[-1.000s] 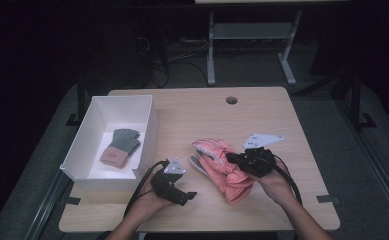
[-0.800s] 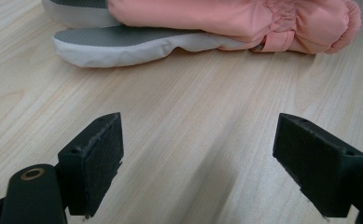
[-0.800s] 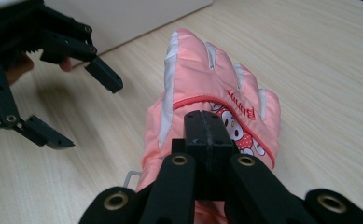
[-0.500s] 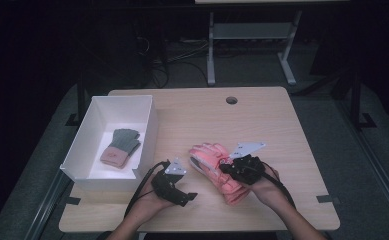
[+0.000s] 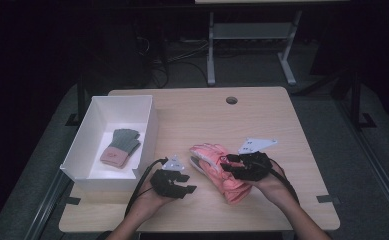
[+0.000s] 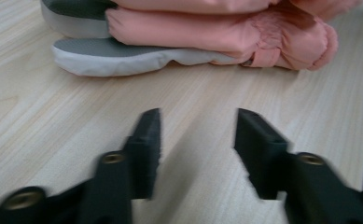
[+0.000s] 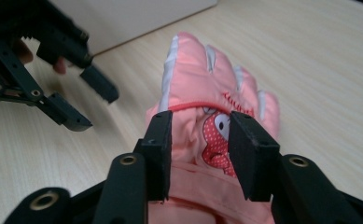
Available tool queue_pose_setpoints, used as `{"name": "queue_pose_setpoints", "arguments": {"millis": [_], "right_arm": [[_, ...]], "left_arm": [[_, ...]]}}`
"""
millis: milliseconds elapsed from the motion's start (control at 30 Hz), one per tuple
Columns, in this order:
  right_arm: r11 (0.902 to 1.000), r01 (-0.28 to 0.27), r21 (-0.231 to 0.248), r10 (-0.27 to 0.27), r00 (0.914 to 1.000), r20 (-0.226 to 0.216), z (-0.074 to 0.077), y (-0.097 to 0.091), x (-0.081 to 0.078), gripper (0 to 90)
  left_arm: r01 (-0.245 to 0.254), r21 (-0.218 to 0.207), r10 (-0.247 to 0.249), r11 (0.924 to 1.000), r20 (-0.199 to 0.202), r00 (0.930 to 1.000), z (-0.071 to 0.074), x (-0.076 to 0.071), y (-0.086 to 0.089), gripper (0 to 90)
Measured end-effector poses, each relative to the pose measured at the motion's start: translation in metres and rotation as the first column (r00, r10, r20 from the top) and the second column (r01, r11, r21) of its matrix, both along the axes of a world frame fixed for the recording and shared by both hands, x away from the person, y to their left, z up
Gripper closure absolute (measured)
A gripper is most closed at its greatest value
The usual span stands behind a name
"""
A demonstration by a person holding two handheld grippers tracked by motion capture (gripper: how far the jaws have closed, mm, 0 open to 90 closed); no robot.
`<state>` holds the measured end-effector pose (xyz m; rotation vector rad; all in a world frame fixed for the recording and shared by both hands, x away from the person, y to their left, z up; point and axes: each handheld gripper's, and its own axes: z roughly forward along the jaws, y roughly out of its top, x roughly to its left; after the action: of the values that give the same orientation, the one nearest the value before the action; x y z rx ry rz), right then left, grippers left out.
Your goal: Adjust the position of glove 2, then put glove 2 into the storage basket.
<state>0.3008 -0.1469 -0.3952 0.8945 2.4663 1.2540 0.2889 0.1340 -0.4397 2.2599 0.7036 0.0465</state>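
A pair of pink ski gloves (image 5: 207,157) lies stacked on the table (image 5: 192,115), near its front edge. In the left gripper view they lie just ahead as pink gloves (image 6: 216,32) with a grey-white palm side underneath. My right gripper (image 5: 227,166) hovers over the top glove (image 7: 193,70); its jaws (image 7: 200,121) have just been opening and stand apart, pads off the fabric. My left gripper (image 5: 191,182) rests left of the gloves, pointing at them. Its jaws (image 6: 198,121) have just been closing and stand open with only bare wood between them.
A white box (image 5: 149,125) stands at the table's left with a grey-green and pink knit glove (image 5: 121,146) inside. A round cable hole (image 5: 231,100) sits near the far edge. The left gripper (image 7: 76,93) shows at upper left in the right gripper view.
My right gripper has shifted left over the pink gloves, and the top glove now lies flatter on the pile. The left hand has stayed where it was.
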Motion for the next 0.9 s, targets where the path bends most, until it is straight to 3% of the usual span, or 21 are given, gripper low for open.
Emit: {"name": "queue_pose_setpoints", "arguments": {"millis": [100,200,267,300,367,467,567,900], "right_arm": [[0.9992,0.015,0.036,-0.016,0.9996,0.021,0.005,-0.011,0.002,68.0],[0.9983,0.027,0.052,-0.029,0.9990,0.034,0.010,-0.022,0.004,78.6],[0.9973,0.048,0.056,-0.050,0.9979,0.040,0.013,-0.032,0.005,89.0],[0.9970,0.055,0.054,-0.057,0.9976,0.037,0.014,-0.036,0.005,90.0],[0.9962,0.071,0.050,-0.073,0.9969,0.032,0.014,-0.045,0.005,90.0],[0.9953,0.091,0.033,-0.091,0.9956,0.022,0.008,-0.061,0.004,90.0],[0.9945,0.104,0.012,-0.105,0.9945,0.000,-0.001,-0.073,0.002,90.0],[0.9925,0.114,-0.045,-0.116,0.9916,-0.056,-0.030,-0.085,-0.001,90.0]], "left_arm": [[0.013,0.002,-0.013,0.9999,-0.011,0.9999,0.002,0.000,-0.001,77.4],[0.029,0.008,-0.029,0.9995,-0.017,0.9994,0.005,0.001,-0.003,89.5],[0.030,0.008,-0.029,0.9995,-0.014,0.9995,0.007,0.001,-0.005,89.6],[0.025,0.008,-0.025,0.9996,-0.011,0.9996,0.008,0.001,-0.006,89.6],[0.035,0.025,-0.034,0.9991,-0.010,0.9994,0.010,0.003,-0.007,89.6],[0.012,-0.004,-0.012,0.9999,-0.018,0.9998,0.011,0.004,-0.013,89.6],[0.016,0.003,-0.016,0.9999,-0.013,0.9998,0.013,0.007,-0.018,89.6],[0.013,0.030,-0.012,0.9995,-0.030,0.9995,0.009,0.020,-0.034,89.6]]}}
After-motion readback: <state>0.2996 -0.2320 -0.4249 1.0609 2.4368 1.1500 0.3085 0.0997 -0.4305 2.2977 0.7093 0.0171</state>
